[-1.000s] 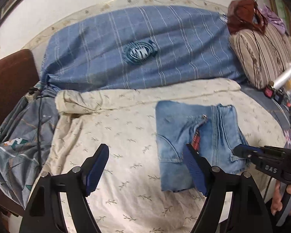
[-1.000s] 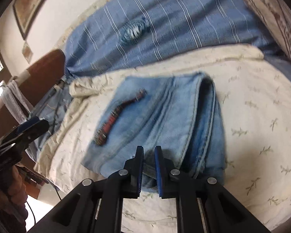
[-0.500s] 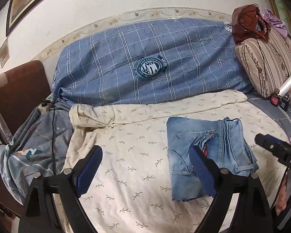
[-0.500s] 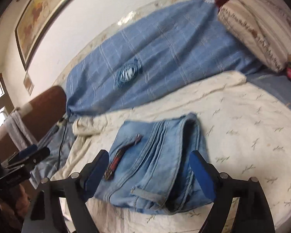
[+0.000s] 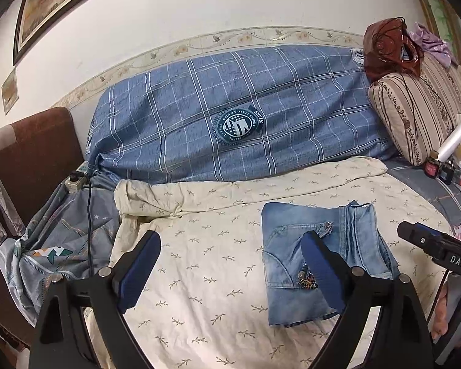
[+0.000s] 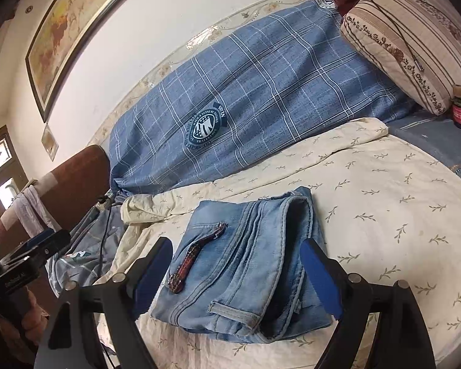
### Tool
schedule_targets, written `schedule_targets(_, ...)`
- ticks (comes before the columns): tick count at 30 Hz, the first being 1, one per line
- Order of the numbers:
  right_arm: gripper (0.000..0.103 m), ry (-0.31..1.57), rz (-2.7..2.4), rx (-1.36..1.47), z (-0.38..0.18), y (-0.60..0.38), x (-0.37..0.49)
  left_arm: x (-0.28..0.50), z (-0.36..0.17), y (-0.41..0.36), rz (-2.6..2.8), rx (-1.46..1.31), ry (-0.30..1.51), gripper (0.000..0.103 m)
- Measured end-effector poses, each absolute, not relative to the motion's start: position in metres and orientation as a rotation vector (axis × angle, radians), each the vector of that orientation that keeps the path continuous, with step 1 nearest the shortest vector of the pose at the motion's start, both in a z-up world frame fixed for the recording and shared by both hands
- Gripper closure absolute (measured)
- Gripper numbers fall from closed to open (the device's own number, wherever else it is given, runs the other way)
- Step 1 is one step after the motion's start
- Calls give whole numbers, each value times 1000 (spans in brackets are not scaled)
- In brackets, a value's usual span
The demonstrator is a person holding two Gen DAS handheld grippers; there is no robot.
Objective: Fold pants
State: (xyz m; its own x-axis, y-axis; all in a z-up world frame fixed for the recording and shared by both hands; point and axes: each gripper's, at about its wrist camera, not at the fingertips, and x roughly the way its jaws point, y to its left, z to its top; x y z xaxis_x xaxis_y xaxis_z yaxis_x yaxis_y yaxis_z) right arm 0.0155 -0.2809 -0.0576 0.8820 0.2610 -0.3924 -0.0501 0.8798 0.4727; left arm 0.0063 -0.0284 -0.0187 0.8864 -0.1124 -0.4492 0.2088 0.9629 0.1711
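The light blue jeans (image 5: 319,261) lie folded into a compact rectangle on the cream leaf-print sheet (image 5: 206,264); they also show in the right wrist view (image 6: 249,267), with a dark red beaded trim on the pocket. My left gripper (image 5: 230,273) is open and empty, held above the sheet to the left of the jeans. My right gripper (image 6: 236,279) is open and empty, raised above the near edge of the jeans. Nothing is held.
A blue plaid bolster (image 5: 236,117) runs along the wall behind the sheet. A striped pillow (image 5: 415,113) with a brown bag on it sits at the right. A grey patterned cover (image 5: 55,246) and a power strip with cable (image 5: 76,181) lie at the left.
My right gripper opened, let go of the jeans' edge and pulled back and up. My left gripper also rose and drew back. The jeans stay folded on the sheet.
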Motion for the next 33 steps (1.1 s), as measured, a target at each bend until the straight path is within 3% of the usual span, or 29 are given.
schedule_targets(33,16,515,154,465,-64,-283,21,21,-32,-24,-156,197,509,10)
